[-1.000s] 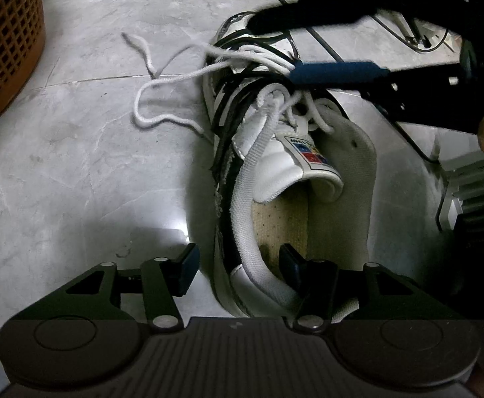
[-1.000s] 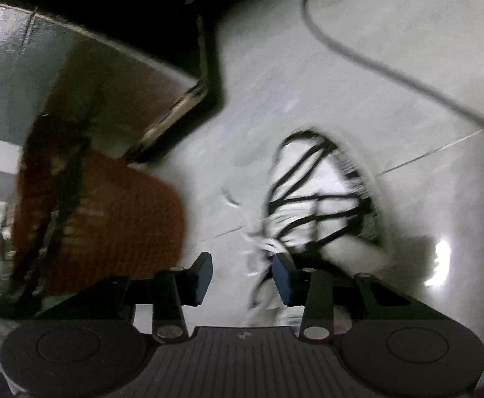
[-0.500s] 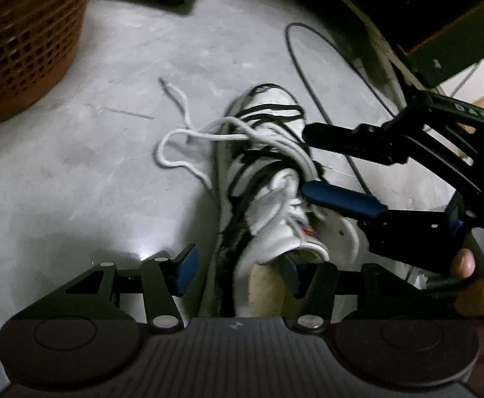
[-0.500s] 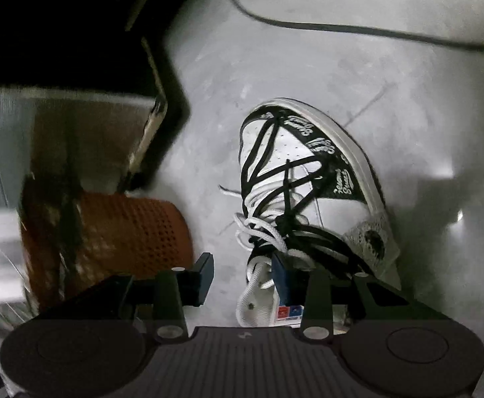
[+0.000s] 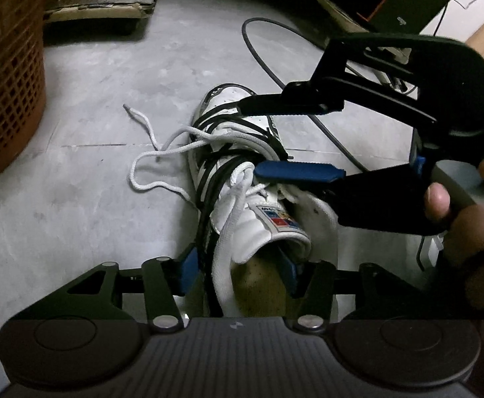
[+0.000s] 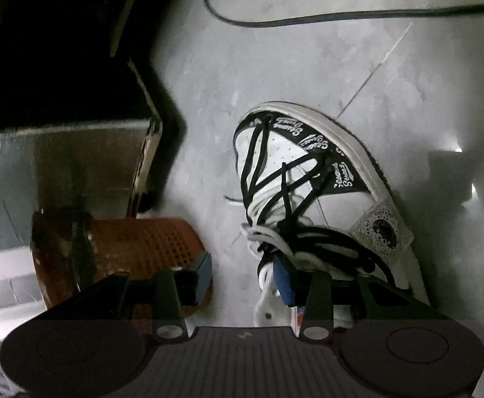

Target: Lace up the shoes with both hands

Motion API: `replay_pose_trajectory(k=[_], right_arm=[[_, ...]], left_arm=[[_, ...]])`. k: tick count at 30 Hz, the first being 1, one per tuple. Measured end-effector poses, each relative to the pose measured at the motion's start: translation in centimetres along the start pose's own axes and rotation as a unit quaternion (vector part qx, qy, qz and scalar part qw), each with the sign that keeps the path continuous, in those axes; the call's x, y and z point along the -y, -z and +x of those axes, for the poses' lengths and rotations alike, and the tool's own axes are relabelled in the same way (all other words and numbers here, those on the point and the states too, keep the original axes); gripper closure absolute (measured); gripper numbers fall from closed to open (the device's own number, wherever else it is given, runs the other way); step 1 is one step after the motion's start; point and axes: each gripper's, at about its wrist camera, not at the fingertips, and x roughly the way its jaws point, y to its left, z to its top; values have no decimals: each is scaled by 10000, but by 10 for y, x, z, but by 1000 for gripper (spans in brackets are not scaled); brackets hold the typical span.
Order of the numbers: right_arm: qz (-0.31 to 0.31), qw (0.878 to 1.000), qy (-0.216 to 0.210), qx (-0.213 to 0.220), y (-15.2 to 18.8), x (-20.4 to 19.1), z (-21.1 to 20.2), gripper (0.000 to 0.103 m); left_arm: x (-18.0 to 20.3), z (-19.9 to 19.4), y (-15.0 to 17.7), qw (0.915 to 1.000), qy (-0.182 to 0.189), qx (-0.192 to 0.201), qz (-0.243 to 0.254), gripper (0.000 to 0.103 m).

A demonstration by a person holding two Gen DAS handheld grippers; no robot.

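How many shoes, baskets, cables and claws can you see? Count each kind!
Shoe: 1
Orange basket: 1
Black cable: 1
Claws: 2, left claw and right claw
Total: 5

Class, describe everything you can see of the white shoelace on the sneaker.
The white shoelace is a flat woven cord, soft and slack. It is threaded loosely across the upper eyelets of the sneaker, tangled with thin black cords. One free end trails in loops over the grey floor on the basket's side, its tip lying flat. The right gripper stands over the laces with open jaws, nothing pinched; whether it touches them cannot be told.
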Motion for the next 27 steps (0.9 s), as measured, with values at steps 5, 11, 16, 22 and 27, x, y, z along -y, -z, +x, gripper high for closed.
replay_pose_trajectory(k=[5,11,16,22,27], right_arm=[[-53,9997,168,-145,3,-5,0,58],[11,9997,229,-2,5,-3,6,61],[-489,9971,576,129,11,-13,11,74],[-656,9959,451,439,18,-2,7,88],[-184,9978,-42,628,16,14,4,88]], left_arm=[[1,4,1,10000,-16,-64,16,50],[5,6,2,9998,-79,-123,113,50],[7,9,4,9994,-125,-268,183,50],[12,23,12,9955,-321,-771,445,50],[0,24,12,9958,-296,-860,38,50]])
